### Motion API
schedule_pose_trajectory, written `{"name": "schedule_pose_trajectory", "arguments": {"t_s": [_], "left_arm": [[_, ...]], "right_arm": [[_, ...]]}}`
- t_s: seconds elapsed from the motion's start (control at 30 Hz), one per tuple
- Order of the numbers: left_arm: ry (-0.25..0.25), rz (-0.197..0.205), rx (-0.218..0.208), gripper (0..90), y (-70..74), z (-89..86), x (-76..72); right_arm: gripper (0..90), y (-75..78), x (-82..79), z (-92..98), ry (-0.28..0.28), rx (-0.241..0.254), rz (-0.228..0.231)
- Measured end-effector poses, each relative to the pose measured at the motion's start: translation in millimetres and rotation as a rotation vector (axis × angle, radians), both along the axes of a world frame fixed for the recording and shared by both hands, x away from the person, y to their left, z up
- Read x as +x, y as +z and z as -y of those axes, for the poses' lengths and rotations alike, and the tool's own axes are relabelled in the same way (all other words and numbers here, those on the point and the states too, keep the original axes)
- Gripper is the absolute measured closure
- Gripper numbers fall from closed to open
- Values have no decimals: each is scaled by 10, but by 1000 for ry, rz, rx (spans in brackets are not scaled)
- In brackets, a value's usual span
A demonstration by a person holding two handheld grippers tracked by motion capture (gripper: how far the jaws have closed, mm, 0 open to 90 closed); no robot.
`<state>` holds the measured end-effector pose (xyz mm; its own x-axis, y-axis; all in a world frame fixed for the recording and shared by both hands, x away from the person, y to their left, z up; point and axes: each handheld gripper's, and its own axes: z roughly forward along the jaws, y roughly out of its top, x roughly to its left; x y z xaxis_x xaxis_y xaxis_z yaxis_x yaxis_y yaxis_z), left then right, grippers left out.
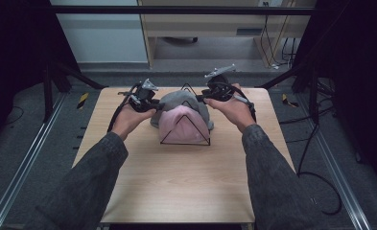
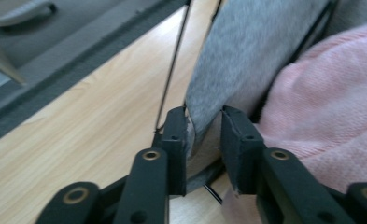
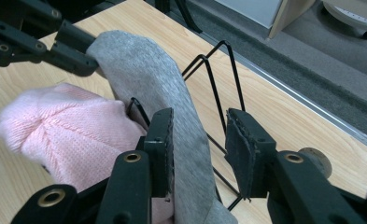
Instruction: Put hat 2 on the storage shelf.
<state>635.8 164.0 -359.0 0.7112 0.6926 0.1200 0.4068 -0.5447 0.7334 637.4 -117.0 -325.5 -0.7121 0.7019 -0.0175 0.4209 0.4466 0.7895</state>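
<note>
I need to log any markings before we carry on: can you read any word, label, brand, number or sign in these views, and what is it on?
None can be read.
Grey knitted hat: no label or print shows.
Pink knitted hat: none shows.
Black wire rack: bare.
Light wooden table: plain.
Yellow-and-black striped tape on the floor: stripes, no words.

The right gripper (image 3: 197, 154) rises from six o'clock with its jaws parted; the grey cloth (image 3: 158, 88) lies against the inner face of the jaw toward nine o'clock, and a gap stands between the cloth and the other jaw. The grey cloth drapes over a black wire rack (image 3: 218, 79) on the wooden worktop (image 3: 274, 107), with a pink knitted hat (image 3: 74, 130) toward nine o'clock. At eleven o'clock the left gripper (image 3: 85, 60) touches the cloth's far end.
</note>
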Motion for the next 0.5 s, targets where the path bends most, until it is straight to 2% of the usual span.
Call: {"name": "schedule_pose_trajectory", "arguments": {"t_s": [0.07, 0.17, 0.27, 0.43, 0.5], "left_arm": [[20, 14, -19, 663, 14, -14, -21], [50, 42, -11, 562, 36, -29, -66], [66, 51, -17, 469, 69, -58, -109], [92, 89, -21, 353, 213, -124, -237], [103, 91, -29, 313, 265, -139, -293]], "right_arm": [[608, -9, -19, 6, -6, 6, -2], [581, -3, -48, 20, -17, 11, 2], [544, 20, -86, 29, -25, 19, 6], [451, 96, -195, 30, -41, 29, 36], [403, 135, -253, 27, -48, 31, 50]]}}
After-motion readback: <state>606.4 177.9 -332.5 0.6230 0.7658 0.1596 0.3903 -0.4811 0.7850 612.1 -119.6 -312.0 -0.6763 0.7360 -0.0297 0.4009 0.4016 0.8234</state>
